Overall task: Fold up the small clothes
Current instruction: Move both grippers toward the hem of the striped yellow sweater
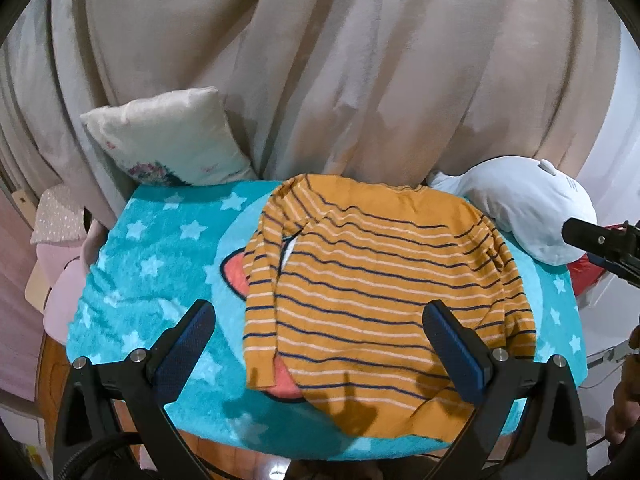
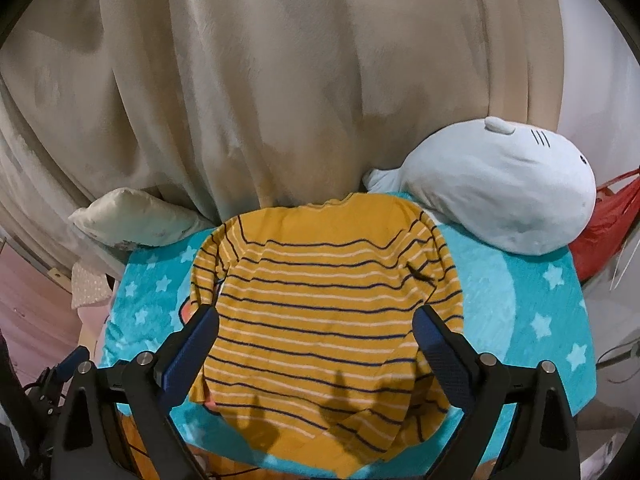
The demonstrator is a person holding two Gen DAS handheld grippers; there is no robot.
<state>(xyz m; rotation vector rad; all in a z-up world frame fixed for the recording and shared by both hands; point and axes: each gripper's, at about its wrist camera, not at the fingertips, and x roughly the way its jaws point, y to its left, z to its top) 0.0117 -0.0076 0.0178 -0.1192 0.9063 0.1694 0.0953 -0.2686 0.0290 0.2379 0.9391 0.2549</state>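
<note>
right wrist view: both hand-held grippers (image 2: 316, 336) spread, seemingly above sweater (image 2: 320, 300) hem.

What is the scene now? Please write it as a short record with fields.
garment: striped sweater, lying flat, both sleeves folded in over the body
surface: teal star blanket
left gripper: open, holding nothing
right gripper: open, holding nothing
behind sweater: white plush toy, cushion, beige curtain
</note>
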